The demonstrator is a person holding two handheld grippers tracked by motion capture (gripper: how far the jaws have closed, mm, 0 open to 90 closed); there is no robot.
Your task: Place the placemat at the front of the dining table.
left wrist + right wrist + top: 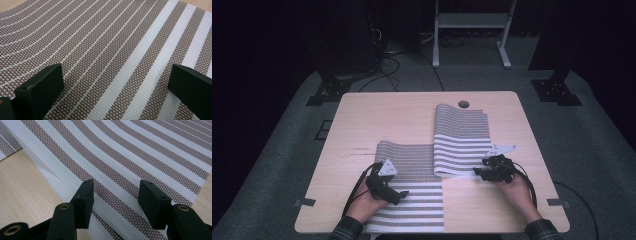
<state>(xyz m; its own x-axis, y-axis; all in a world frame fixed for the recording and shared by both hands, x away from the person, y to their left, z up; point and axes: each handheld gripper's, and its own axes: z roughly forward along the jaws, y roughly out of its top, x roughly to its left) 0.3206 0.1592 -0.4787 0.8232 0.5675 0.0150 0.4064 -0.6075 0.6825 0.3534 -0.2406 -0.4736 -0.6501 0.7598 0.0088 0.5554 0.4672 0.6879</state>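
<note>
So the right gripper [481,172] sits lower right of centre in the high view, jaws about half apart, straddling the near edge of the right placemat [461,140]. In the right gripper view [113,202] there's clear mesh on show between the two black pads, and they're not pinching anything as far as I can see, just hovering over the mat's corner where it meets the bare wood. The left gripper [393,196] is lower left of centre in the high view, and in its own view [115,82] the jaws are spread really wide, one in the lower left corner and one at the lower right edge, with nothing caught between them, only the left placemat [107,47] lying flat underneath. Both mats are woven, brown and white striped. In the high view the left one [409,192] runs from mid-frame down to the bottom edge of the table [362,120], and the right one sits higher up, towards the cable hole [463,104] at the top edge, bowed up a bit at its far end. They overlap or touch along their inner edges around the middle, can't tell which. Past the table there's grey carpet [592,130] and a white metal frame [472,22] at the top of the frame.
</note>
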